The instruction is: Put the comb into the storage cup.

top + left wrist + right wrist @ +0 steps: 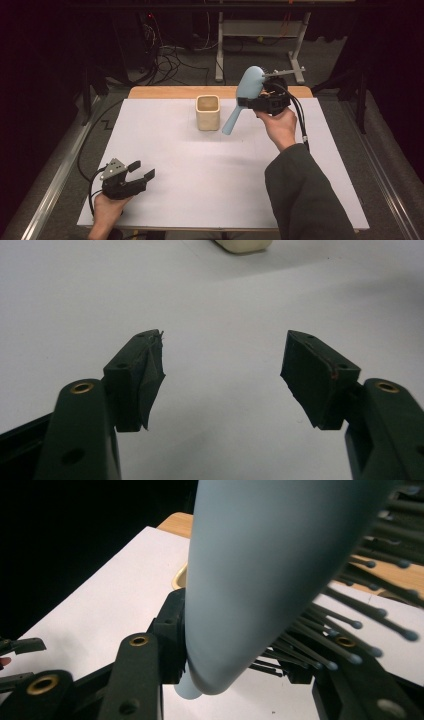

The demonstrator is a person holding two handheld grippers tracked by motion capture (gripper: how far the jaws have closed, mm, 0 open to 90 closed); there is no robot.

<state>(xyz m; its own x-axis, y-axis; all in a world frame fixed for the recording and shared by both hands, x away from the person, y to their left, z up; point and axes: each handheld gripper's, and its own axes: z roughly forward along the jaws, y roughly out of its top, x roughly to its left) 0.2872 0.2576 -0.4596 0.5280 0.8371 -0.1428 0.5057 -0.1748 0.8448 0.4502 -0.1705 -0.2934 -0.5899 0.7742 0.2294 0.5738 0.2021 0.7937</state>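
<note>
A light blue hairbrush [248,86] hangs tilted in the air at the table's back right, head up and handle slanting down-left. My right gripper [251,103] is shut on it where the head meets the handle. In the right gripper view the brush's back [260,570] looms close, dark bristles fan out to the right, and the jaws of my right gripper [235,656] press on it from both sides. A cream square cup [207,112] stands upright just left of the handle's tip. My left gripper [141,170] rests low at the front left, open, with nothing between its jaws [222,370].
A white sheet [200,165] covers the table, with a strip of bare wood [165,92] along the far edge. The cup's base [243,245] lies far ahead of the left jaws. Cables and a metal stand [260,30] are on the floor beyond.
</note>
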